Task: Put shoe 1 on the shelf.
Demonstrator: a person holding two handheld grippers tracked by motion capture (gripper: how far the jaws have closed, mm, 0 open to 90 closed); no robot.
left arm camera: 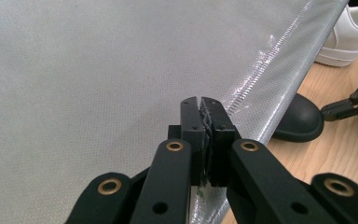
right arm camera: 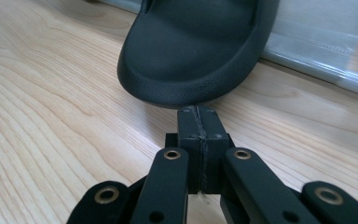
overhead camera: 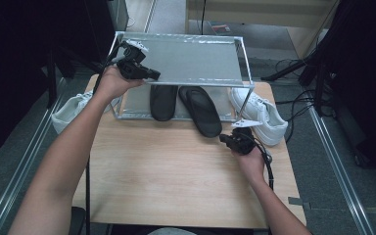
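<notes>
no legible text or labels

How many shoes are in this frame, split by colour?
Black slippers: 2, one fully under the shoe rack, the other sticking out onto the table
White sneakers: 2, one right of the rack, one left
Total: 4

We see two black slippers, one (overhead camera: 163, 102) plain and matte beside the other (overhead camera: 200, 111) of the same black. The rack's shelf (overhead camera: 186, 61) is pale grey with a fine woven dot pattern and a shiny silver edge. Both sneakers (overhead camera: 260, 113) (overhead camera: 73, 110) are white. The table (overhead camera: 166, 171) shows light wood grain. Both grippers (overhead camera: 152, 75) (overhead camera: 223, 139) are black.
</notes>
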